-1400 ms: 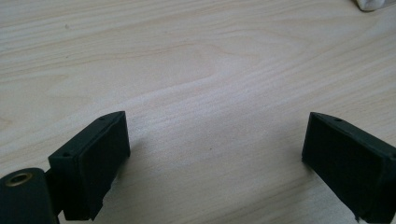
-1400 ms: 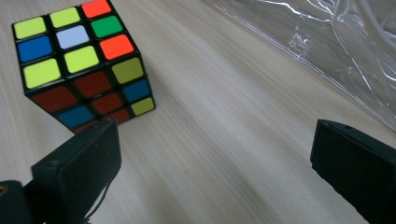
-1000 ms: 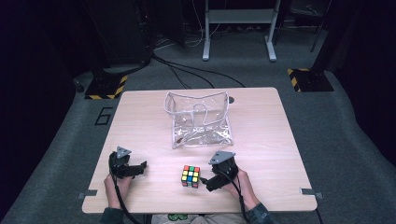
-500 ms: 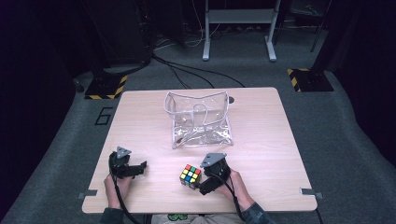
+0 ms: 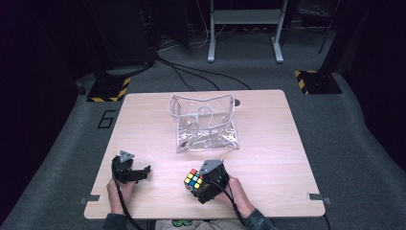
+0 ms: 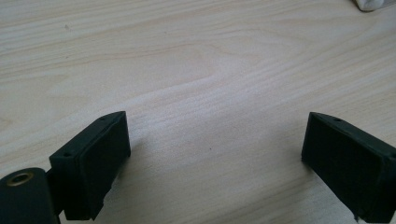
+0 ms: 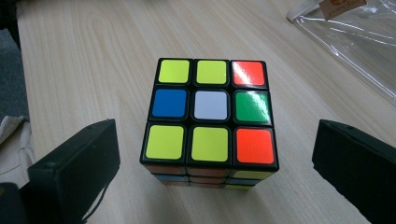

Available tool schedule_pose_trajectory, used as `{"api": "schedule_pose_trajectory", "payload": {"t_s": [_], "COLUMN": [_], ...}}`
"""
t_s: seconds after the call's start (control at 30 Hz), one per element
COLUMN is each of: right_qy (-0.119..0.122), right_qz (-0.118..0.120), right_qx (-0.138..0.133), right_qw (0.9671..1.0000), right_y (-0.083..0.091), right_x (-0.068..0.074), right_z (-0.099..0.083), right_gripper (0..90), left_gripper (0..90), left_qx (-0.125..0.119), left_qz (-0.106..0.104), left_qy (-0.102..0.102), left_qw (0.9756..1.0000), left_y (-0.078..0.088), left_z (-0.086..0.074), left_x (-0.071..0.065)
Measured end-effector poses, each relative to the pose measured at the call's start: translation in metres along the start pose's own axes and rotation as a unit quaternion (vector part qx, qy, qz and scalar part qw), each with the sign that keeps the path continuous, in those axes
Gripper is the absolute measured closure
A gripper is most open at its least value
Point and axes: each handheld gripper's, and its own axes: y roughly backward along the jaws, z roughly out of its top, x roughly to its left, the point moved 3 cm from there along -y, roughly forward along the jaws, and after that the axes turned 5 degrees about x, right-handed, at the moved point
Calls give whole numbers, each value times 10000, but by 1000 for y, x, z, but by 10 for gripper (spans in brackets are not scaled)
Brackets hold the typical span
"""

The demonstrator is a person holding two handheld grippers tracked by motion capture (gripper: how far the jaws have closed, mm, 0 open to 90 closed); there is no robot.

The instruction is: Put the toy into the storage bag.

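Closing in since before, right tool (image 5: 198, 184) flanks cube (image 5: 193, 178)

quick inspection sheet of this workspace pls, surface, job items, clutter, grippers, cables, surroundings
Surface: light wooden table, mostly bare, with grey brackets at its near corners.
Job's things: multicoloured puzzle cube with black edges stands flat on the table near the front edge, between the right gripper's jaws but apart from both. Clear plastic pouch with white trim stands open at mid-table, nothing visible inside.
Clutter: nothing seen.
Grippers: right gripper open, jaws either side of the cube; left gripper open over bare wood.
Cables: a black cable trails from each gripper toward the person; more black cables lie on the floor behind the table.
Surroundings: grey carpet, yellow-black striped stand bases, grey metal frame.
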Motion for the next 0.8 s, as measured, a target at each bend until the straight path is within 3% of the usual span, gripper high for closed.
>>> {"api": "schedule_pose_trajectory", "payload": {"t_s": [0.27, 0.5, 0.57, 0.8], "right_qy": [-16, 91, 27, 6], "right_qz": [0, -59, -64, -94], "right_qx": [104, 225, 238, 253], "right_qw": [9999, 9997, 9997, 9996], "right_y": [-7, -12, -13, -12], "right_x": [2, 4, 5, 4], "right_z": [1, 1, 1, 1], "right_gripper": [2, 247, 304, 330], "left_gripper": [77, 79, 79, 79], "left_qx": [2, -1, -1, -2], "left_qz": [-9, -11, -10, -10], "left_qy": [1, 1, -1, -2], "left_qw": [10000, 10000, 10000, 10000], "left_y": [0, 0, 0, 0], "left_z": [0, 0, 0, 0], "left_x": [0, 0, 0, 0]}}
